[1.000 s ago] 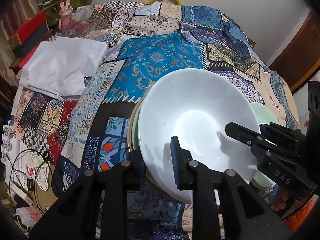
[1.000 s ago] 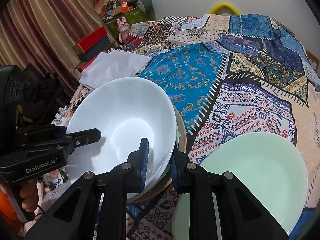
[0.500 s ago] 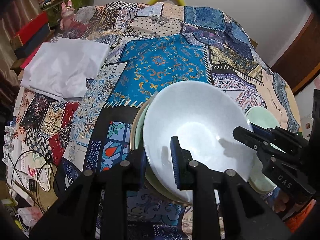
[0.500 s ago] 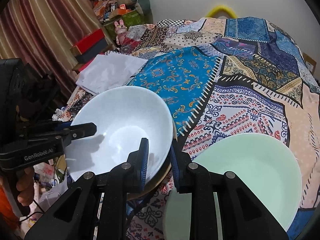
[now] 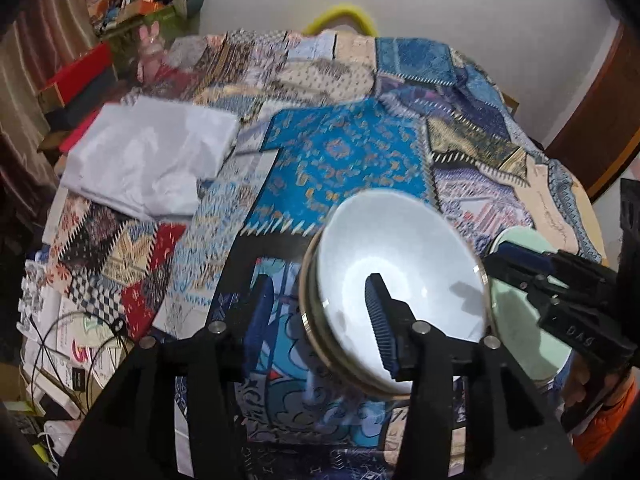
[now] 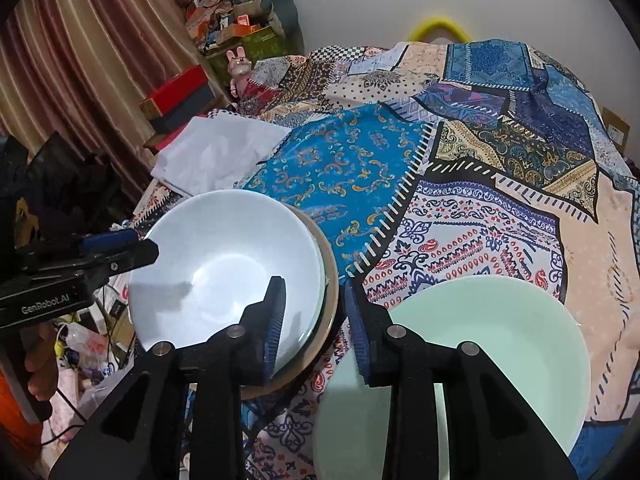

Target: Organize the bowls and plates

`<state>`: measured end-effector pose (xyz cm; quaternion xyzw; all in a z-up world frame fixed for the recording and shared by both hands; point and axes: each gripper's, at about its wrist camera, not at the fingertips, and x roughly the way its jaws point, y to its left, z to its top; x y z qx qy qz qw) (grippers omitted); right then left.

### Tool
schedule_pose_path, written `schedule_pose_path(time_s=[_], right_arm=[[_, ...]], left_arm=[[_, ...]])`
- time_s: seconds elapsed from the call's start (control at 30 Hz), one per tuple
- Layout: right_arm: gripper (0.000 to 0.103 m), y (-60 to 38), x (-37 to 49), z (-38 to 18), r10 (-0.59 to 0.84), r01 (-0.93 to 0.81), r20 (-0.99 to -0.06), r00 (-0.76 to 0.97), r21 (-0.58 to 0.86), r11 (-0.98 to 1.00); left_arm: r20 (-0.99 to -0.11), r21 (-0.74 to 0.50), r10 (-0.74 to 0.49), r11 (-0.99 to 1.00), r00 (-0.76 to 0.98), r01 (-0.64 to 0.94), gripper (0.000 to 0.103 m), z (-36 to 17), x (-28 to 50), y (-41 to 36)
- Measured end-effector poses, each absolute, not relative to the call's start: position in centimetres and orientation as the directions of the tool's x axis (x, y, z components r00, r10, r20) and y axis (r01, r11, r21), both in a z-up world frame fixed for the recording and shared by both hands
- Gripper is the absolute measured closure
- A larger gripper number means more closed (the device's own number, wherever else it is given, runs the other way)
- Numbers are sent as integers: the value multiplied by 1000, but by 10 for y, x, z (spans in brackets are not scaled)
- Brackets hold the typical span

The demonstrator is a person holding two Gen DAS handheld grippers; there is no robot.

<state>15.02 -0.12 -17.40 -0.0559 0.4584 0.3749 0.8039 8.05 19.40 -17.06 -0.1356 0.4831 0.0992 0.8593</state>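
A white bowl [image 5: 400, 256] [image 6: 224, 248] rests on a stack of plates with a tan rim [image 6: 331, 264] near the table's front edge. My left gripper [image 5: 318, 312] straddles the bowl's left rim; its jaws are opening and the pads stand clear of the rim. On the opposite side, my right gripper [image 6: 316, 316] straddles the bowl's right rim, one pad inside the bowl and one outside; its jaws are opening too, and no pad presses. A mint green bowl [image 6: 500, 340] [image 5: 516, 320] lies just right of the stack. Each view also shows the other gripper: the right gripper [image 5: 500, 260] and the left gripper [image 6: 144, 244].
A patchwork cloth [image 6: 460, 200] covers the round table. A folded white cloth [image 5: 152, 168] [image 6: 216, 156] lies at the far left. Red boxes [image 6: 176, 92] and a pink rabbit toy [image 6: 240, 68] stand beyond the table. Cables and clutter [image 5: 80, 344] lie below the left edge.
The white bowl came down from a tilted hold and now sits level on the stack. Both grippers' jaws, shut on its rim before, have parted.
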Motion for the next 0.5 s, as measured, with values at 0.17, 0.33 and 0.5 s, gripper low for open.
schedule_pose_path(time_s=[0.17, 0.33, 0.5], right_arm=[[74, 2, 152, -186, 538, -655, -798, 273, 255, 711], [74, 8, 154, -197, 530, -657, -815, 236, 268, 705], [70, 18, 153, -205, 523, -671, -828, 203, 271, 690]], left_arm=[[-887, -202, -35, 926, 460, -319, 55, -198, 79, 204], [-889, -256, -96, 915, 447, -312, 54, -212, 81, 204], [-897, -277, -129, 910, 422, -310, 52, -226, 88, 201]])
